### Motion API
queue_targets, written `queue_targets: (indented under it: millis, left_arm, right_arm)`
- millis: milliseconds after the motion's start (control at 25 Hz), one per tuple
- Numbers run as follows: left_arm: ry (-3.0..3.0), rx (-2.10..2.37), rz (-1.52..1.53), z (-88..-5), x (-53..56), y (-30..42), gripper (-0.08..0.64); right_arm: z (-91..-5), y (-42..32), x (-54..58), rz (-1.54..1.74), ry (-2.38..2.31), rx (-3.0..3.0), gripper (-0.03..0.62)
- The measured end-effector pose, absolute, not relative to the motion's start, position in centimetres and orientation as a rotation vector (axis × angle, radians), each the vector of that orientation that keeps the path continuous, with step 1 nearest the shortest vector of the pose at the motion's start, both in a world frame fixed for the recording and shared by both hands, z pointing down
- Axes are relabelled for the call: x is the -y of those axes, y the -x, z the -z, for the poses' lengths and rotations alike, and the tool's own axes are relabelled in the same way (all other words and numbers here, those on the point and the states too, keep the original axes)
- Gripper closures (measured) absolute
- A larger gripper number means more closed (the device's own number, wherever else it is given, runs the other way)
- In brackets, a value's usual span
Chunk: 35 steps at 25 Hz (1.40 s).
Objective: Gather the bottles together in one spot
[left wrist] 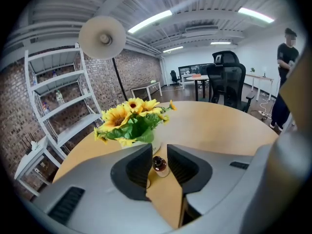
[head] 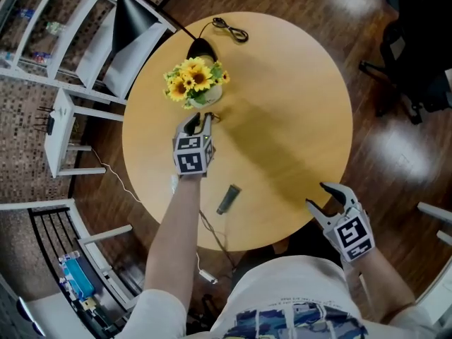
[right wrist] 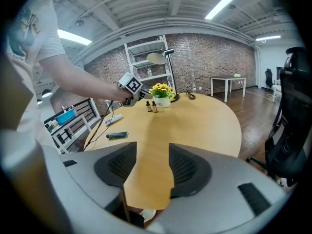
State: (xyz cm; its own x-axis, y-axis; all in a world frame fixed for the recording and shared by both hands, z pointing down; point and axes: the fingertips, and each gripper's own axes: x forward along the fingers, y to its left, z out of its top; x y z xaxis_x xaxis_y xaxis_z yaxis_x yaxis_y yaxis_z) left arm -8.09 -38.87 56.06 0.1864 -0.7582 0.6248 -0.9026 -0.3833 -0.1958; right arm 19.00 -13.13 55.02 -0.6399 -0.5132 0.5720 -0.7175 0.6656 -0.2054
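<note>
Bottle [left wrist: 159,164] between spread jaws of left tool [left wrist: 159,154]

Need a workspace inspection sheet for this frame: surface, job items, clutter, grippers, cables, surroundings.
Surface: round wooden table.
Job's things: two small brown bottles standing side by side next to the sunflower vase.
Clutter: teal tube lying near the table's near edge; lamp base behind the vase.
Grippers: left gripper jaws apart with one bottle between them, not pressing it; right gripper jaws apart, empty, at the near edge.
Cables: black cord looped on the far side by the lamp base.
Surroundings: white shelving, office chair, wood floor.
</note>
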Motion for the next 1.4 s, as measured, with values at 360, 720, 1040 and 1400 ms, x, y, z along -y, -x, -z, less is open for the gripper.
queue_targets:
  millis: [360, 720, 1040, 1400]
  left_arm:
    - [-2.186, 1.664, -0.59, -48.1, 26.3, 10.1, 0.459]
    - [-2.205, 1.576, -0.396, -43.7, 7.3, 14.5, 0.456]
    - [-2.12, 1.565, -0.336, -44.4, -8.5, 21.4, 0.453]
    - [-2.089, 1.517, -0.345, -45.5, -19.6, 26.2, 0.453]
  right_arm:
    - [-52.2, -15.2, 11.8, -0.474, -0.91, 2.492, 0.36]
    - [-46.8, -10.3, 5.3, -0.313, -0.913, 2.506, 0.36]
    - [-42.7, -5.4, -2.5, -0.27, -1.067, 2.489, 0.36]
    - [-43.3, 0.0, -13.2, -0.286, -1.128, 2.434, 0.36]
